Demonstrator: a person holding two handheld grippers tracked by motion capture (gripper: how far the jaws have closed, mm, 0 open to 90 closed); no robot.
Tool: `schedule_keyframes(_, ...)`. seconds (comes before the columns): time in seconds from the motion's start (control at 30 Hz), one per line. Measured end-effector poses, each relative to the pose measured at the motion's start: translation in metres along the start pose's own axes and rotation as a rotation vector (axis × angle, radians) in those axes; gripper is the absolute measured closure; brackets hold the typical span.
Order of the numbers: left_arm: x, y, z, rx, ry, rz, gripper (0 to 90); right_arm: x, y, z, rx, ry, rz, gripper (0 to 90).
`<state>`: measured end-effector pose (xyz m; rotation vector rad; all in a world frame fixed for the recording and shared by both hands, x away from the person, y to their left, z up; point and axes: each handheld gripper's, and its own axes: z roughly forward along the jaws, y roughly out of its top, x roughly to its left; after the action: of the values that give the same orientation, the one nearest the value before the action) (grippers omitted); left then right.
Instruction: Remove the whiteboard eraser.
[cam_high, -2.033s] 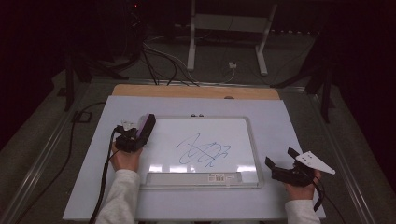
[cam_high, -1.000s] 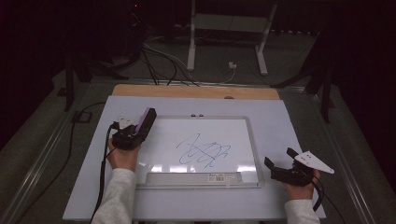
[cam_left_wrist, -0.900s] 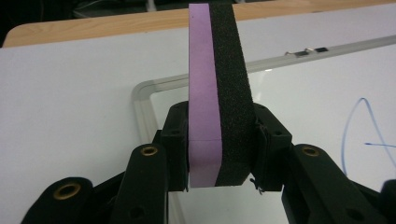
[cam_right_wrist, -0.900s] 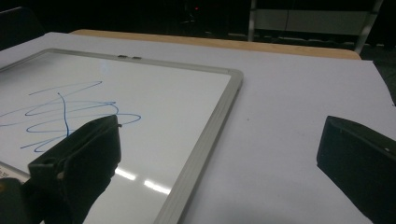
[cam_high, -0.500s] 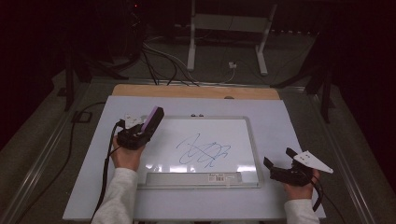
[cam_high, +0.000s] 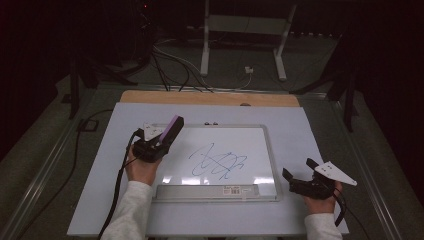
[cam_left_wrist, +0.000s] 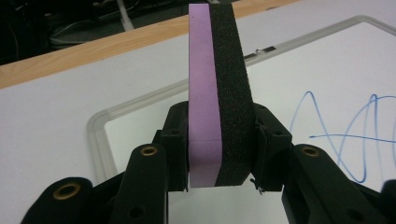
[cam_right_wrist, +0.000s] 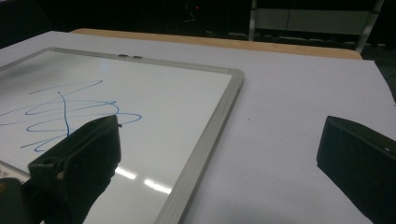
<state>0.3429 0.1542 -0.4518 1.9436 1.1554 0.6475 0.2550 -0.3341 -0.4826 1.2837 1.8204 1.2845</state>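
A whiteboard (cam_high: 260, 140) with a silver frame lies on the table, and a blue scribble (cam_high: 218, 163) marks its middle. My left gripper (cam_high: 156, 145) hovers over the board's left edge, shut on a purple and black eraser (cam_high: 170, 129) that sticks out past the jaws. In the left gripper view the eraser (cam_left_wrist: 219, 93) stands upright between the pads, with the scribble (cam_left_wrist: 336, 135) off to the right. My right gripper (cam_high: 300, 176) rests on the table right of the board, open and holding nothing. In the right gripper view the board's frame (cam_right_wrist: 205, 140) runs between the spread jaws.
A white sheet (cam_high: 300, 125) covers the tabletop, and a wooden strip (cam_high: 200, 97) runs along its far edge. Cables (cam_high: 170, 60) and a metal stand (cam_high: 245, 30) sit on the floor beyond. A barcode label (cam_high: 235, 189) is on the board's lower tray.
My left gripper has carried the eraser up and to the right, from beside the board's left edge to over its upper left part. The right gripper has stayed where it was.
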Motion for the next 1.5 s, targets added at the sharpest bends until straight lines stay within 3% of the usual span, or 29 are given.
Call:
schedule_keyframes(0.33,-0.019,0.004,0.002,-0.001,-0.014,0.058,64.5,0.0,0.0,0.0,-0.001,0.001,-0.001,0.3)
schedule_keyframes(1.5,-0.053,0.003,0.012,0.018,-0.05,0.163,64.4,0.0,0.0,0.0,0.004,0.003,0.0,0.3)
